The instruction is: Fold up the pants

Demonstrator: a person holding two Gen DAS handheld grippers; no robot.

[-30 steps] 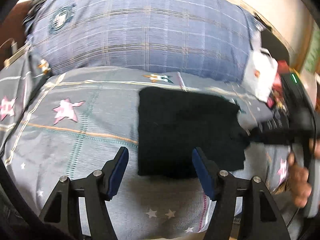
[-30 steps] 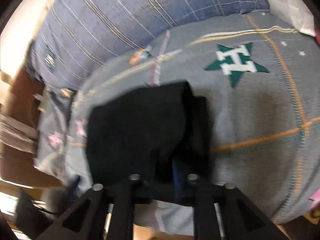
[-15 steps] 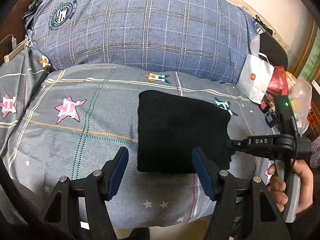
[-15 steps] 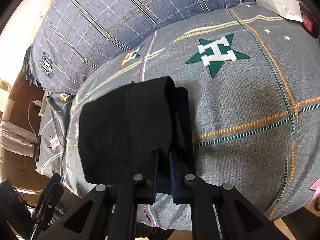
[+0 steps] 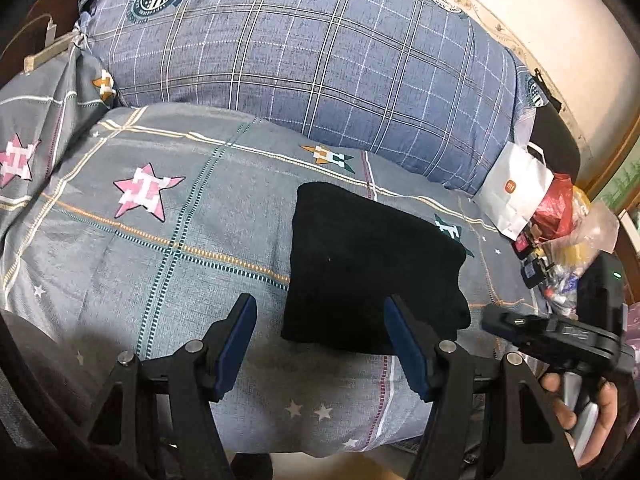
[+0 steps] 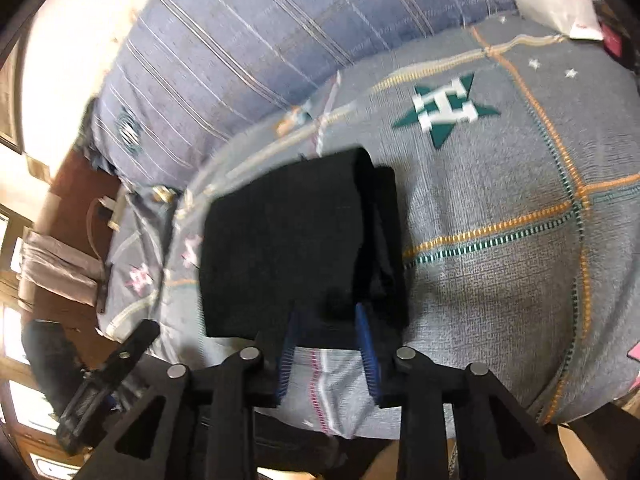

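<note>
On grey star-print bedspread (image 5: 168,280): black pants (image 5: 368,268), folded to a compact rectangle, lying flat near the front edge of the bed, a narrower layer showing along its right side in the right wrist view. Behind: blue plaid pillow (image 5: 304,52). Far right: white paper bag (image 5: 516,192), red plastic bag (image 5: 556,208), small clutter. Left gripper (image 5: 320,340): fingers spread wide, nothing between them, held above the pants' near edge. Right gripper (image 6: 328,344): jaws opening, pads at the pants' near edge and not pressing on the cloth; held by a hand (image 5: 588,420)
</note>
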